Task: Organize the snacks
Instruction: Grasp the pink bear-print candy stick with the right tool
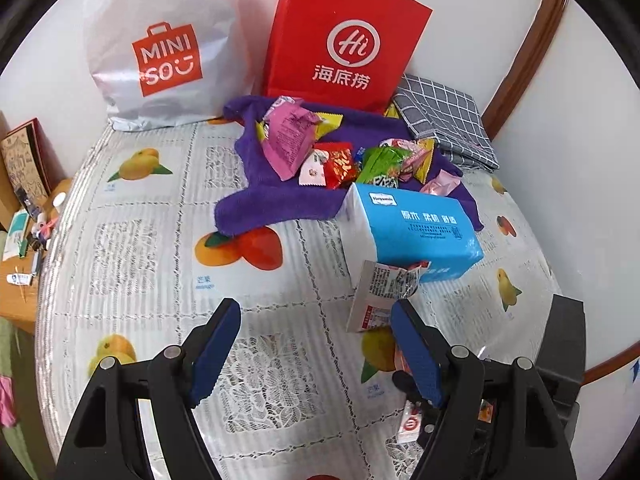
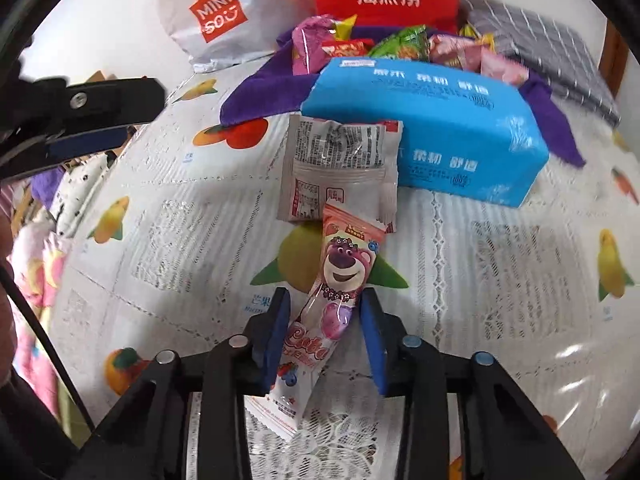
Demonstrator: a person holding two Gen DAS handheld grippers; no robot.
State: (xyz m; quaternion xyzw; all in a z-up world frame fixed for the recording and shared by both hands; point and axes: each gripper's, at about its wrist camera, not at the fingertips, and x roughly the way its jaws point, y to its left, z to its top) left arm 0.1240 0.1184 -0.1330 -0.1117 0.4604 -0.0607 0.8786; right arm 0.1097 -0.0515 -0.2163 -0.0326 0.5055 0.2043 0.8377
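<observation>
Right tool [image 2: 324, 320] around lollipop packet [image 2: 340, 268], stick hidden

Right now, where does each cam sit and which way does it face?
Left wrist: on the left claw, angled down at the tablecloth; its open blue pads show, empty.
Right wrist: on the right claw, angled down; pads around a bear lollipop, left claw at its left edge.
Shared: tissue pack, grey packet, red bag.

A home: fruit-print tablecloth [image 1: 160, 240], shopping bags [image 1: 160, 52], cluttered side desk [image 1: 24, 240].
</observation>
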